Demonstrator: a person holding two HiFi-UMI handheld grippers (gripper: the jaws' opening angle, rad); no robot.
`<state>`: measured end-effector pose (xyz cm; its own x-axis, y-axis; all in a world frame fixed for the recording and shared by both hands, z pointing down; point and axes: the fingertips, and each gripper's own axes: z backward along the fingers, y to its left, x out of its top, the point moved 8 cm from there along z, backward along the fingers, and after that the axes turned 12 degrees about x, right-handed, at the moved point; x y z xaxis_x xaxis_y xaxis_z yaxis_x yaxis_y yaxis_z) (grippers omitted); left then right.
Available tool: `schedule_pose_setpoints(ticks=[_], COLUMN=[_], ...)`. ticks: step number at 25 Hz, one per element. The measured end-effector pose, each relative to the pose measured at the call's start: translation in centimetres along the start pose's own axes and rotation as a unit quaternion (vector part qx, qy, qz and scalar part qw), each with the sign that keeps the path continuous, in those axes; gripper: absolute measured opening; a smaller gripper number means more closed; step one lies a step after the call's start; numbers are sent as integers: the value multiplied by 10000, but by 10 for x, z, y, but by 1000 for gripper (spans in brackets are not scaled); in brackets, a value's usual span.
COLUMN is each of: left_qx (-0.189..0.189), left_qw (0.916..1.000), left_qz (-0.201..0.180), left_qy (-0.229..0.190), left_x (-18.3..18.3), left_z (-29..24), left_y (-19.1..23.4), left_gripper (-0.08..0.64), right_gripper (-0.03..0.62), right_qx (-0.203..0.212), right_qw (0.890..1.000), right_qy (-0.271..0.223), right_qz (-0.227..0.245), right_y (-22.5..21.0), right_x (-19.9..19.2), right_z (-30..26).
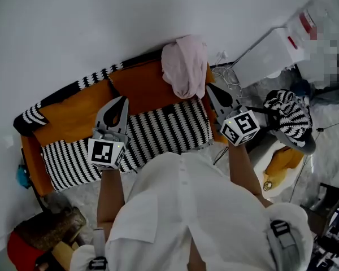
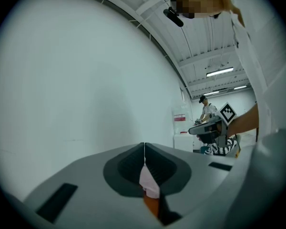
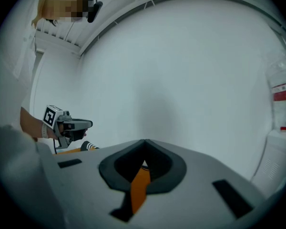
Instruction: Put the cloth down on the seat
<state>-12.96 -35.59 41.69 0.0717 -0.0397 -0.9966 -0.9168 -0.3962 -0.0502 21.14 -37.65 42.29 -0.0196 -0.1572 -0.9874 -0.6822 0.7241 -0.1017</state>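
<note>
The striped cloth (image 1: 130,143) lies opened out flat along the front of the orange seat (image 1: 73,120), running from the lower left of the head view towards the middle. It looks spread that way so it covers the sitting surface, with no folds bunched up. From where it lies, I'd say the putting-down is as good as done.

The left gripper (image 1: 124,99) hangs above the cloth's upper edge, near the middle of the picture. Its jaws are clenched tip to tip with nothing between them. The pink and orange that show through the slot in its own view are things beyond it, not things it holds. The right gripper (image 1: 208,87) is level with it at the cloth's right end, close beside the sofa's arm. Its jaws are pressed together and empty too, with only orange upholstery showing past them. Both point towards the wall rather than down at the fabric, which reads to me as hands clear of the work, not reaching for it.

A pink cloth (image 1: 184,65) is draped over the sofa's back at the upper middle, hanging down onto the orange. It is just beside the right gripper's tip, and I can't tell whether they touch. If that is the piece meant, it has yet to be brought down.
</note>
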Motion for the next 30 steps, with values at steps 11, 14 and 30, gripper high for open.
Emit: schedule_pose_setpoints(ticks=[11,14,30], left_qx=[-224,-141,39], left_qw=[9995,9996,9994], left_qz=[-164,-195,-144], left_qy=[-116,-143,-305], left_x=[-2,-1,-1], left_z=[86,106,135], left_y=[39,55,83], left_gripper=[17,17,17], right_gripper=[9,9,9], right_qx=[-118,-163,-93], right_qw=[9994,9991,9979], right_qy=[-245,-292,-242], right_qz=[221,249,588], right_y=[103,123,152], right_x=[3,2,13], right_z=[-9,-8,-19])
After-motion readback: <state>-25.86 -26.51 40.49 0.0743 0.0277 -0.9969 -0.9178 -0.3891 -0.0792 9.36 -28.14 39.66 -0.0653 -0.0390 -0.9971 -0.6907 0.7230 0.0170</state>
